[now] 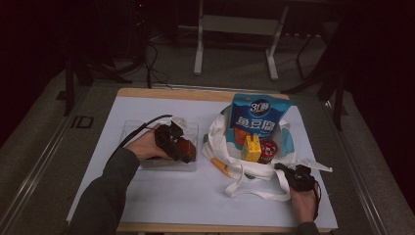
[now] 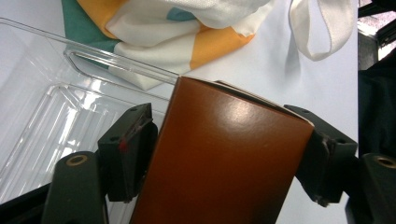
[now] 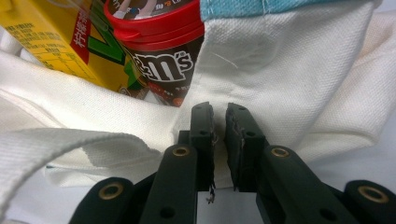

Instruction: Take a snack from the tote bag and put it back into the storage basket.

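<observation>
High view: the left gripper (image 1: 182, 152) holds a brown box (image 1: 187, 147) over the right end of a clear tray (image 1: 131, 128) on the counter (image 1: 161, 196); hand and gripper cover most of the box, so its long axis is hard to read here. The right gripper (image 1: 283, 170) sits at the near rim of a white bag (image 1: 220, 139), which holds a blue pouch (image 1: 258, 117), a yellow carton (image 1: 252, 148) and a red-lidded can (image 1: 267, 150), all cut off below by the bag.

Left gripper view: the box (image 2: 224, 158) stands between wide-set fingers (image 2: 128, 149). Its long axis runs up the frame, tilted right, top edge towards the bag (image 2: 168, 32); its base is cut off. The right finger touches it; contact at the left is unclear. The tray (image 2: 60, 112) lies beneath.

Right gripper view: narrow fingers (image 3: 243, 135) pinch the bag's (image 3: 289, 70) rim. Carton (image 3: 56, 37) and can (image 3: 163, 51) are cut off above.
</observation>
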The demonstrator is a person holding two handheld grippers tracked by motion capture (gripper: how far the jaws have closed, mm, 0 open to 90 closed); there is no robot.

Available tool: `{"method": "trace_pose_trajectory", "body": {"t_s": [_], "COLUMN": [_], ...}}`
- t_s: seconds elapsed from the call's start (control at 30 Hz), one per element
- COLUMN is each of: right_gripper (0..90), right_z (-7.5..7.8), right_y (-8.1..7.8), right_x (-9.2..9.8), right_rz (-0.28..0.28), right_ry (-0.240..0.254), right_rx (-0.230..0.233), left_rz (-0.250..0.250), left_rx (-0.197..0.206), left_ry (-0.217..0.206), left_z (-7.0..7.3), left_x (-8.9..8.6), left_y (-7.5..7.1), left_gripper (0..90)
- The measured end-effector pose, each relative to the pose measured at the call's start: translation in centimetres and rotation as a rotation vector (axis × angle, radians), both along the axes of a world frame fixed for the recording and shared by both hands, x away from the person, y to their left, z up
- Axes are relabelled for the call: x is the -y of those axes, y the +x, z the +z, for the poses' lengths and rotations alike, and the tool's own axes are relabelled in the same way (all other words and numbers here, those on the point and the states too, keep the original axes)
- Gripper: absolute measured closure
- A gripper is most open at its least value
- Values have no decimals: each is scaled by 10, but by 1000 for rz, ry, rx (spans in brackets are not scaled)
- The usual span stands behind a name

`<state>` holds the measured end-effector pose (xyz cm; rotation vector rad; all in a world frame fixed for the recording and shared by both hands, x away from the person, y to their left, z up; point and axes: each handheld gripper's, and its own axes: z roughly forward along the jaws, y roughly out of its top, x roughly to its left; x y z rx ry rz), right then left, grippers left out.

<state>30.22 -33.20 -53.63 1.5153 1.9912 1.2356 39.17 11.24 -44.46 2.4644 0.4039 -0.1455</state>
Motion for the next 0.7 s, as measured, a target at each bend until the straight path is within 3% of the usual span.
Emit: {"method": "trace_pose_trajectory", "body": {"t_s": [0.2, 0.43, 0.63, 0.7], "right_gripper": [813, 813, 813, 813], "right_z": [0, 0, 0, 0], "right_y": [0, 0, 0, 0], "right_x": [0, 0, 0, 0], "right_rz": [0, 0, 0, 0], "right_ry": [0, 1, 0, 0], "right_rx": [0, 0, 0, 0], "left_rz": [6, -1, 5, 8], "left_rx": [-22, -18, -23, -25], "left_ry": [29, 48, 43, 20], "left_z": [-7, -12, -12, -11], "left_x": [4, 10, 13, 14], "left_y": [1, -1, 0, -1], "left_gripper": [254, 216, 180, 179]}}
